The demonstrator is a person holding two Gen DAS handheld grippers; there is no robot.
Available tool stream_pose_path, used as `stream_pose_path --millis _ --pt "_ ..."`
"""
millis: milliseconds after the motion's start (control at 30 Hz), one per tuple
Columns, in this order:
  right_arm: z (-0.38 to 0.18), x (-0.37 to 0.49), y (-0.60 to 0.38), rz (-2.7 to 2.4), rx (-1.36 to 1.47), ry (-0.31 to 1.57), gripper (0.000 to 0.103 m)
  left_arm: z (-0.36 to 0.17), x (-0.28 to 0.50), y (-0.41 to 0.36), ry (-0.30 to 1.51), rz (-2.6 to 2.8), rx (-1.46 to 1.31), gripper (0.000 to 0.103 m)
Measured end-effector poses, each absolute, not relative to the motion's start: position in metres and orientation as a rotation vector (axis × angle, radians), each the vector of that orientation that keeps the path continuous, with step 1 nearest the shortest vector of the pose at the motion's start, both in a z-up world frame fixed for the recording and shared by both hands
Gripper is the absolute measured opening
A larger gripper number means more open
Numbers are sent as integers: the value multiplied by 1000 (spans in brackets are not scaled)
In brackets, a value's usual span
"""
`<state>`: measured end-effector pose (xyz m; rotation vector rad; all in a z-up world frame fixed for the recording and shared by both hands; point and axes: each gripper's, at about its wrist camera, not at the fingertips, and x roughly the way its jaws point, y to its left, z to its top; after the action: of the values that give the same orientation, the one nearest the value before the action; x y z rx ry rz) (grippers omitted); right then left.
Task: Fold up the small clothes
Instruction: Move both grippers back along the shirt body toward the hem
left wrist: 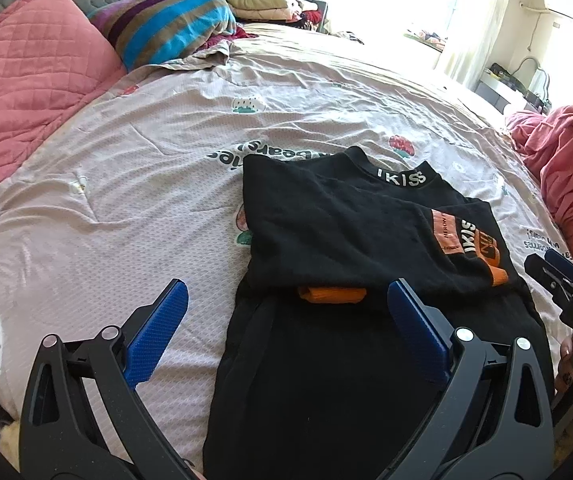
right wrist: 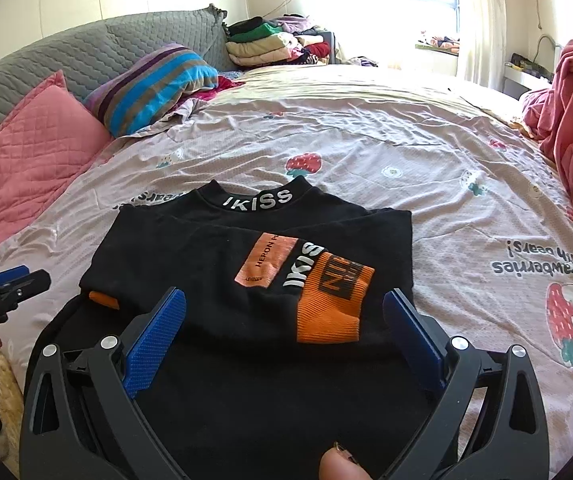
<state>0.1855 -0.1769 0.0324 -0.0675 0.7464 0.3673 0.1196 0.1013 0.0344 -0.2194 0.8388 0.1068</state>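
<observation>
Black shirt [right wrist: 246, 264] lies mid-bed [right wrist: 426, 152], sleeves folded in, near hem still flat, and with both the left gripper [left wrist: 286, 332] and right gripper [right wrist: 286, 332] spread wide and empty above it, each should pinch a near hem corner and carry it evenly toward the far collar.

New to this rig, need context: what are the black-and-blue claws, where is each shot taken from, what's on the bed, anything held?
No robot here: a person holds a two-finger gripper in each hand, each with a fisheye camera looking along its fingers. One picture looks out over the left gripper, the other over the right gripper. Both stand open and hold nothing. On the bedsheet lies a black top, its sleeves with orange cuffs folded across it. Pillows and stacked clothes sit behind.
</observation>
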Motion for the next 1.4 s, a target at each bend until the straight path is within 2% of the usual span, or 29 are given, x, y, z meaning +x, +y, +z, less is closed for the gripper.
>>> stream_pose_path --millis 1400 --pt "29 114 -201 407 -143 768 98 20 19 117 887 217 -168 94"
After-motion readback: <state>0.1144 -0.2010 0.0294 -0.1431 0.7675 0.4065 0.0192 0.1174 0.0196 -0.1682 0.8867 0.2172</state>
